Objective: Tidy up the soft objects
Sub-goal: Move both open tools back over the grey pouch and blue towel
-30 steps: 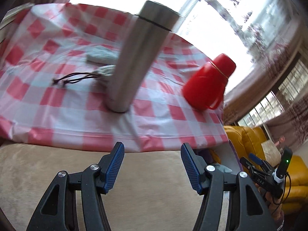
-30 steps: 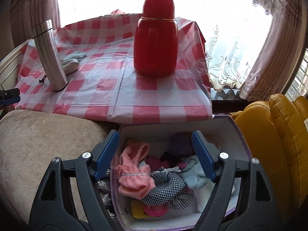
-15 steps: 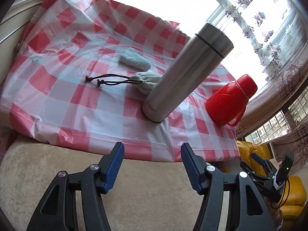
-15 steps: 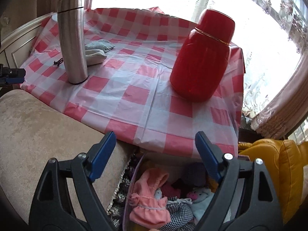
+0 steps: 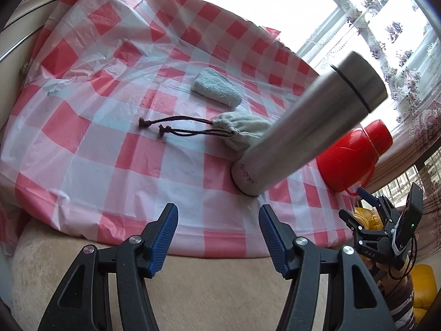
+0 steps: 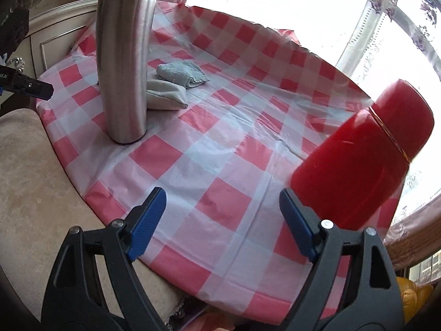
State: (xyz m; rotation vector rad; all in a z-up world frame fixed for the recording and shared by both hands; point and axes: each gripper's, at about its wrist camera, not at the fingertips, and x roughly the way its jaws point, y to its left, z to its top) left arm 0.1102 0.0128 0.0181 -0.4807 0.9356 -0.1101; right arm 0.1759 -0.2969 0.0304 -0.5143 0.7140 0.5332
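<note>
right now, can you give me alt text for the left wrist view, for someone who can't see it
The open left gripper hovers empty over the near edge of a table in a red-and-white checked cloth. On the cloth lie a grey drawstring pouch and a folded pale blue towel, with a steel flask and a red jug standing to the right. The right gripper shows at the far right edge.

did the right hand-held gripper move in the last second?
Yes. The right hand-held gripper moved forward from over the box of soft things to over the tablecloth, nearer the red jug.
</note>
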